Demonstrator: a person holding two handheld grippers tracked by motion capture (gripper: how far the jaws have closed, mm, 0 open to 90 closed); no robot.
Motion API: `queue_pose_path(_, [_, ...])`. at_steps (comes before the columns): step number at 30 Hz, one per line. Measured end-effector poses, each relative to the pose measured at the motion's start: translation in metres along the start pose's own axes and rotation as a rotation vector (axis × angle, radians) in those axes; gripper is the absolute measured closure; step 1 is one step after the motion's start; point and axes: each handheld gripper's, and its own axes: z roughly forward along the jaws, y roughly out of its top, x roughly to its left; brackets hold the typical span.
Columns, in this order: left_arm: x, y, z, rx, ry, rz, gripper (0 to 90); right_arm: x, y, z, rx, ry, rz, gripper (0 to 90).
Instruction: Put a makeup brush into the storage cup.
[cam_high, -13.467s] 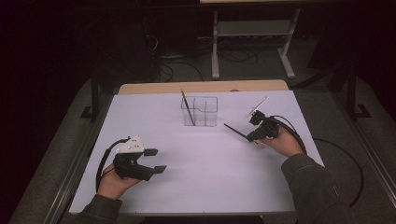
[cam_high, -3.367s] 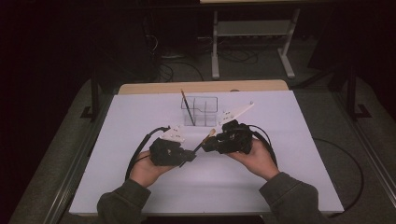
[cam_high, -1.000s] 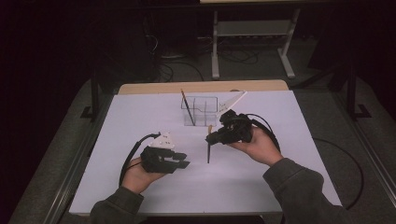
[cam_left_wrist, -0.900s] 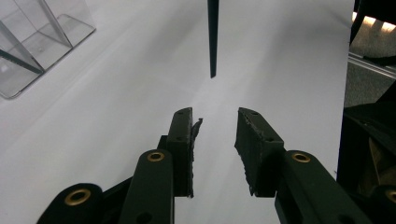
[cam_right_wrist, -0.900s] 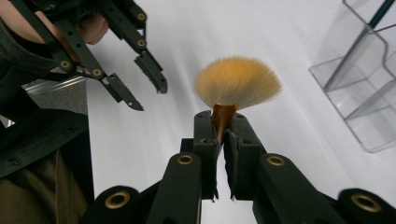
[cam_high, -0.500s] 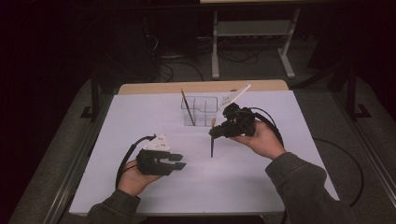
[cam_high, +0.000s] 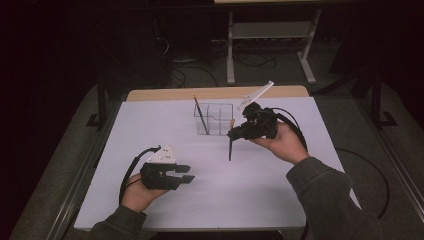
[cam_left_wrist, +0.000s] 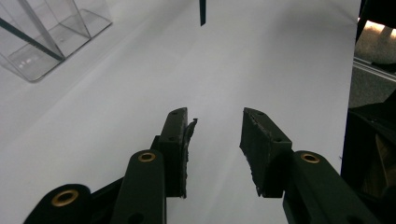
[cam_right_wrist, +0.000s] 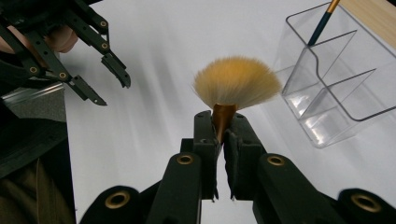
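My right gripper (cam_high: 233, 133) is shut on a fan brush (cam_right_wrist: 236, 81), gripping its copper ferrule. The tan bristles point up and the dark handle (cam_high: 230, 150) hangs down over the white table. It is just right of a clear compartment organizer (cam_high: 216, 120), which holds another dark brush (cam_high: 201, 115) leaning in its left cell. My left gripper (cam_high: 190, 173) rests low at the front left. Its jaws have just been opening and stand apart with nothing between them (cam_left_wrist: 217, 126). The organizer (cam_left_wrist: 46, 42) is far ahead of it.
The white table top (cam_high: 280, 200) spreads between and in front of both hands. A wooden strip (cam_high: 165, 94) runs along its back edge. Cables trail from both grippers. Dark floor and a metal stand (cam_high: 270, 35) lie beyond.
My right hand has carried the brush a little up and toward the organizer. The left gripper's jaws stand wider than before, and that hand has stayed at the front left.
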Motion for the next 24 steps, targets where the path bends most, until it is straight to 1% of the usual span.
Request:
queue_pose_path(1, [0.0, 0.0, 0.0, 0.0, 0.0, 0.0, 60.7, 0.0, 0.0, 0.0, 0.0, 0.0, 0.0, 83.1])
queue_pose_path(2, [0.001, -0.002, -0.001, -0.007, 0.003, 0.001, 59.9, -0.001, 0.002, -0.002, -0.001, -0.004, 0.011, 83.1])
queue_pose_path(5, [0.002, -0.005, -0.005, -0.015, 0.012, -0.014, 59.3, -0.003, 0.003, -0.003, -0.002, -0.01, 0.009, 83.1])
queue_pose_path(9, [0.004, -0.008, -0.008, -0.02, 0.021, -0.021, 57.2, -0.006, 0.005, -0.004, -0.004, -0.015, 0.017, 83.1])
queue_pose_path(12, [0.004, -0.011, -0.01, -0.022, 0.027, -0.031, 54.7, -0.009, 0.005, -0.004, -0.004, -0.021, 0.011, 83.1])
queue_pose_path(13, [0.005, -0.012, -0.011, -0.025, 0.028, -0.038, 54.0, -0.009, 0.006, -0.005, -0.003, -0.022, 0.013, 83.1])
queue_pose_path(14, [0.005, -0.012, -0.011, -0.026, 0.029, -0.037, 53.2, -0.009, 0.006, -0.005, -0.007, -0.021, 0.026, 83.1])
queue_pose_path(15, [0.005, -0.013, -0.012, -0.028, 0.032, -0.045, 52.6, -0.01, 0.006, -0.005, -0.004, -0.024, 0.019, 83.1])
queue_pose_path(17, [0.005, -0.015, -0.013, -0.032, 0.037, -0.044, 51.5, -0.012, 0.007, -0.006, -0.005, -0.028, 0.021, 83.1])
queue_pose_path(20, [0.006, -0.016, -0.015, -0.032, 0.044, -0.052, 49.2, -0.013, 0.008, -0.007, -0.011, -0.03, 0.029, 83.1])
queue_pose_path(21, [0.006, -0.017, -0.015, -0.032, 0.046, -0.048, 48.6, -0.014, 0.008, -0.007, -0.014, -0.033, 0.02, 83.1])
queue_pose_path(22, [0.006, -0.018, -0.015, -0.03, 0.047, -0.049, 48.3, -0.015, 0.009, -0.007, -0.014, -0.03, 0.03, 83.1])
queue_pose_path(23, [0.007, -0.018, -0.015, -0.027, 0.048, -0.053, 47.8, -0.016, 0.009, -0.007, -0.011, -0.032, 0.025, 83.1])
queue_pose_path(24, [0.007, -0.019, -0.016, -0.026, 0.051, -0.054, 47.0, -0.015, 0.009, -0.007, -0.011, -0.031, 0.047, 83.1])
